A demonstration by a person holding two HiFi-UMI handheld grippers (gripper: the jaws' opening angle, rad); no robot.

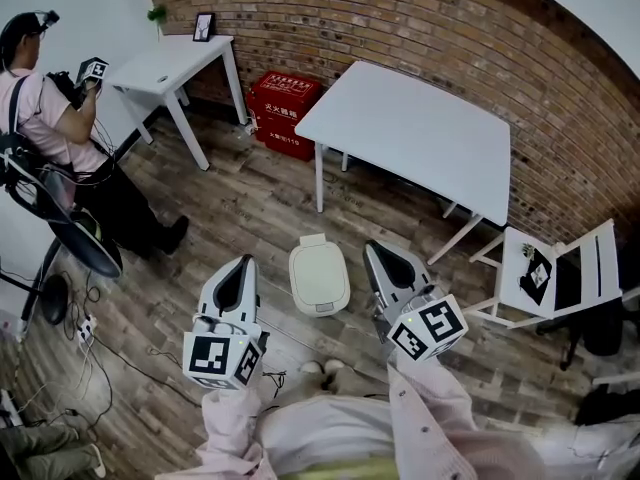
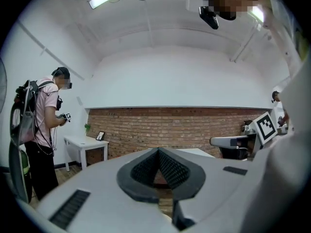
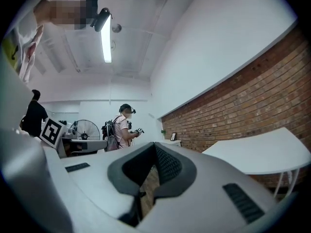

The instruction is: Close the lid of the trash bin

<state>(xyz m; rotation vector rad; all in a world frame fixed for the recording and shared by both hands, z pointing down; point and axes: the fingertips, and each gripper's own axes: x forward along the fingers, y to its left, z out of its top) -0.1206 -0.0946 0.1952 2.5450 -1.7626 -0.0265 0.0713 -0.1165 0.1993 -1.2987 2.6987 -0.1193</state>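
A person [image 1: 55, 118] and a small table [image 1: 170, 68] edge the left, with open wooden floor [image 1: 250, 203] ahead. The left gripper [image 1: 240, 268] is held level, jaws together and empty. The trash bin [image 1: 319, 276], lid down, sits between it and the right gripper [image 1: 385, 256], which is also closed and empty. A large table [image 1: 410, 128] and a chair [image 1: 560, 268] bound the right.

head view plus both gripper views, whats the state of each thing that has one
trash bin: upright on the floor, lid closed
left gripper: jaws together, nothing between them
right gripper: jaws together, nothing between them
folding chair: unfolded, standing
picture frame: upright on the small table
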